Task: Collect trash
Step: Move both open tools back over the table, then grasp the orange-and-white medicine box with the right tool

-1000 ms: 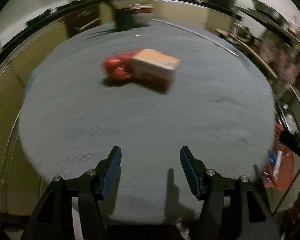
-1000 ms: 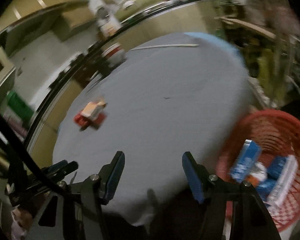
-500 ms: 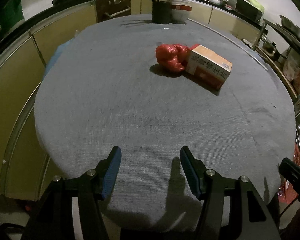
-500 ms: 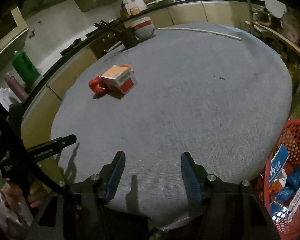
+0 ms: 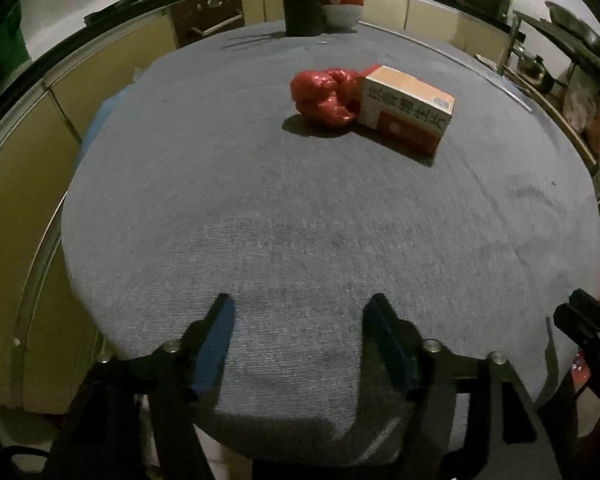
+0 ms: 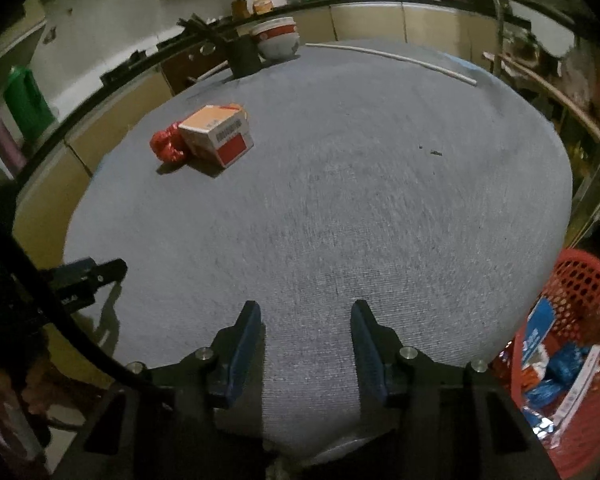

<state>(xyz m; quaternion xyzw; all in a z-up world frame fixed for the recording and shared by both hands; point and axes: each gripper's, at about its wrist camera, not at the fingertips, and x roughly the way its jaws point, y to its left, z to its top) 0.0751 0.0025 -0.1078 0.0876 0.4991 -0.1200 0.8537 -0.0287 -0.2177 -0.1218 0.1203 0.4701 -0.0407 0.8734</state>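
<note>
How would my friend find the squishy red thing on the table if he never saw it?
Look at the big round table with the grey cloth. Out in the middle lie two things touching: a cardboard box and, pressed against its end, the crumpled red plastic bag. The bag is the shiny, lumpy, all-red one with no flat sides or printing.

Round table (image 5: 300, 240) under grey ribbed cloth, bearing: crumpled red plastic wad (image 5: 326, 96) touching an orange-and-red carton (image 5: 406, 108) lying flat; at far edge, dark cylindrical holder (image 5: 303, 14), white bowl (image 5: 342, 8), thin white rod (image 6: 392, 58).

Dim kitchen; yellow cabinets (image 5: 28, 184) ring grey table (image 5: 300, 240).
</note>
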